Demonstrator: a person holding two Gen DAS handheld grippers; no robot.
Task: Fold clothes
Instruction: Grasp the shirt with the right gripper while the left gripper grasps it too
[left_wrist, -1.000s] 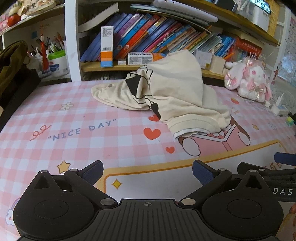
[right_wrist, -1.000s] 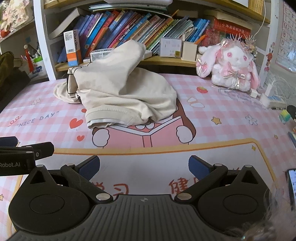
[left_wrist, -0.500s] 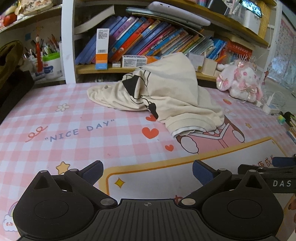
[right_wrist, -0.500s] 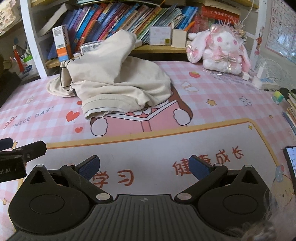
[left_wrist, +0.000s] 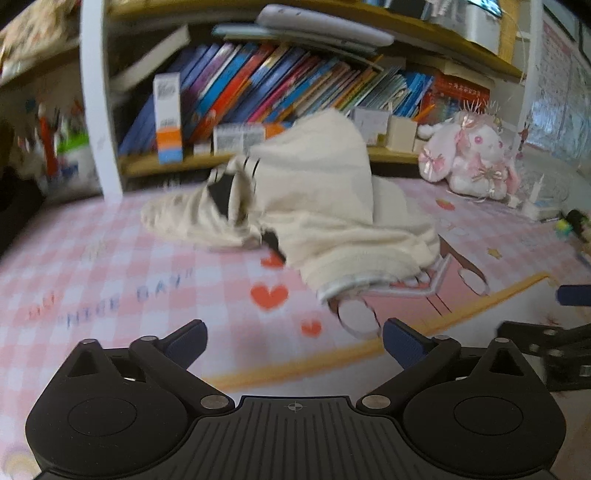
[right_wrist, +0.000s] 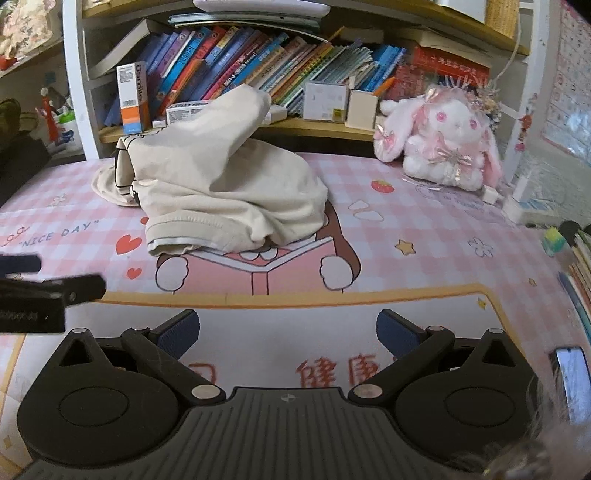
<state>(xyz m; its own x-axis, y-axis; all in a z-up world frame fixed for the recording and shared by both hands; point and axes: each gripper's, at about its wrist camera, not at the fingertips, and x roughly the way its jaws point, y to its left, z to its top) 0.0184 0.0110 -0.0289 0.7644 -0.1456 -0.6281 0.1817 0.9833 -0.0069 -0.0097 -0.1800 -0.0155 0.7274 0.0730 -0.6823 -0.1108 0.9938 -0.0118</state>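
Both grippers are advancing toward the garment since the previous frame; it is filling more of each view, and the left wrist view is blurring. Left gripper (left_wrist: 294, 341) is hovering over the pink checked mat (left_wrist: 110, 266) with jaws wide apart and empty. Right gripper (right_wrist: 288, 330) is likewise holding its jaws apart, gripping nothing. The cream shirt (right_wrist: 221, 181) is lying crumpled near the worktop's far edge, one part draping up onto the bookshelf (right_wrist: 314, 125). A plush rabbit (right_wrist: 439, 140) is sitting toward the far right corner.
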